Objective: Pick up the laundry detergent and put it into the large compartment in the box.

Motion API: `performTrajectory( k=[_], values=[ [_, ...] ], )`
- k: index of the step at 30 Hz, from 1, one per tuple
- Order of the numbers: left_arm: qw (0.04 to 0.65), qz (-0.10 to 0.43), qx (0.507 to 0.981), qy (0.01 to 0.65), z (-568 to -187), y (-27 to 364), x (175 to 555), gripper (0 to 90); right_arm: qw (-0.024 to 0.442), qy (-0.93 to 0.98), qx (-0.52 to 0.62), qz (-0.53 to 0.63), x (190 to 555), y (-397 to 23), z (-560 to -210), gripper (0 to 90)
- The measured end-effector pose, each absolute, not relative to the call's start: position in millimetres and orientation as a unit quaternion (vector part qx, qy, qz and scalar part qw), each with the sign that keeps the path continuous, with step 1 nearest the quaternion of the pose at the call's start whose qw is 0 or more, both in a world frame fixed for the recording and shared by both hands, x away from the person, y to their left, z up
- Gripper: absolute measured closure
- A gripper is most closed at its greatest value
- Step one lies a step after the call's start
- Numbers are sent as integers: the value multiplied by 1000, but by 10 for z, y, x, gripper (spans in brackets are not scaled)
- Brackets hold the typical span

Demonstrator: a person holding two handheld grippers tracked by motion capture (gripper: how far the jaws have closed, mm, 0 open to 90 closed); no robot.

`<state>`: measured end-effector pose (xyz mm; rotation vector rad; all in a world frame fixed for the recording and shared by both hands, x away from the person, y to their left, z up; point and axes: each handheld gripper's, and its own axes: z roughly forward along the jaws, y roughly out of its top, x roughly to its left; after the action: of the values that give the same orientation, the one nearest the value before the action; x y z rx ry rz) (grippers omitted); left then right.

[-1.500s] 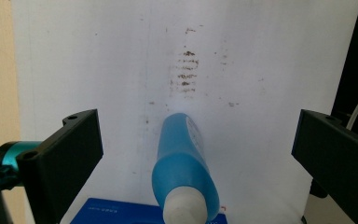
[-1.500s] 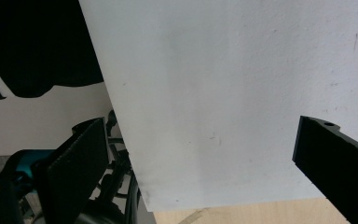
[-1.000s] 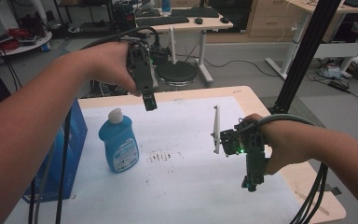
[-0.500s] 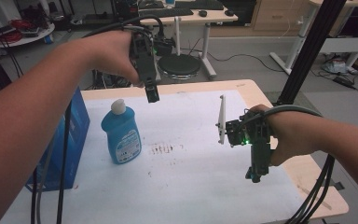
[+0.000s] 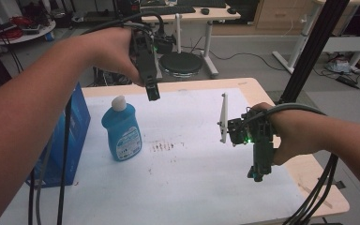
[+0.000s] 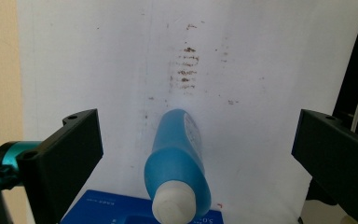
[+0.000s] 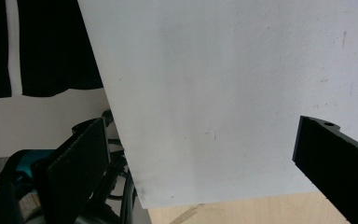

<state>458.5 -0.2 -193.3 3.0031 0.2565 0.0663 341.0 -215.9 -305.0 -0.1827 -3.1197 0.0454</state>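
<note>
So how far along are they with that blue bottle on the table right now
Nothing looks done: the blue bottle stands upright and capped on the white sheet, beside the blue box. In hand: the left gripper hovers above it, jaws wide open and aimed down at its white cap. The right gripper waits open near the table's right edge. Gripping the bottle is left.

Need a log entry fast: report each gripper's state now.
Left gripper: open, empty, above the blue plastic soap bottle.
Right gripper: open, empty.
</note>
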Motion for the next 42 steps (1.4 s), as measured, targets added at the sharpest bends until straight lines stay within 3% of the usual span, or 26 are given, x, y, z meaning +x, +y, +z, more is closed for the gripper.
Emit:
performTrajectory(
  k=[17, 23, 33, 42],
  values=[
    [72, 21, 983, 165, -1778, 177, 4502, 17, 5, -998, -61, 18, 3339, -2153, -3013, 28],
    [62, 16, 975, 214, -1765, 332, 4521, 17, 2, -998, -57, 21, 3337, -2123, -2988, 28],
    [97, -3, 943, 318, -1801, 692, 4587, 17, 3, -998, -55, 24, 3343, -2073, -2983, 28],
    [86, -17, 940, 330, -2000, 853, 4604, 17, 2, -998, -54, 25, 3345, -2041, -2988, 28]
  ],
)
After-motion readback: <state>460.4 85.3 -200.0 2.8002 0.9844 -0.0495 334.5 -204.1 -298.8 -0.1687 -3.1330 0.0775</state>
